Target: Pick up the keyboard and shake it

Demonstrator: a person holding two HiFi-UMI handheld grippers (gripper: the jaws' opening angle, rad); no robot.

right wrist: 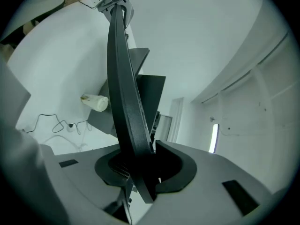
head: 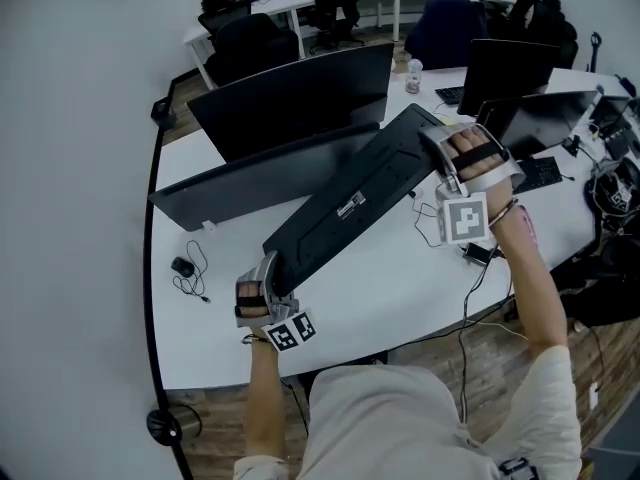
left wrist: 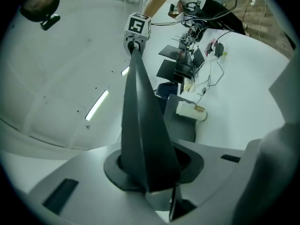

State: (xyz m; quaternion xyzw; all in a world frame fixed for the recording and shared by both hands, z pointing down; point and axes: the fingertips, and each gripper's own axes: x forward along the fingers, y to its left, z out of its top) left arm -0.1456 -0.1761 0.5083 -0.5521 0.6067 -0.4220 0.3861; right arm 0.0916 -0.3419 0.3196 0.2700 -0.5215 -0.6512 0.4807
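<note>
The keyboard (head: 350,203) is held clear above the white desk (head: 400,298).
Its long axis runs lower left to upper right; the left gripper (head: 270,280) and right gripper (head: 440,156) clamp its opposite ends.

The left gripper (head: 268,273) and right gripper (head: 440,158) are pale grey, each with black straps (head: 476,156) and a white cube (head: 465,218) of black square markers. The shirt (head: 400,418) is pale and short-sleeved.

the right claw (right wrist: 140,170) clamps one end of the black keyboard (right wrist: 124,102).
</note>
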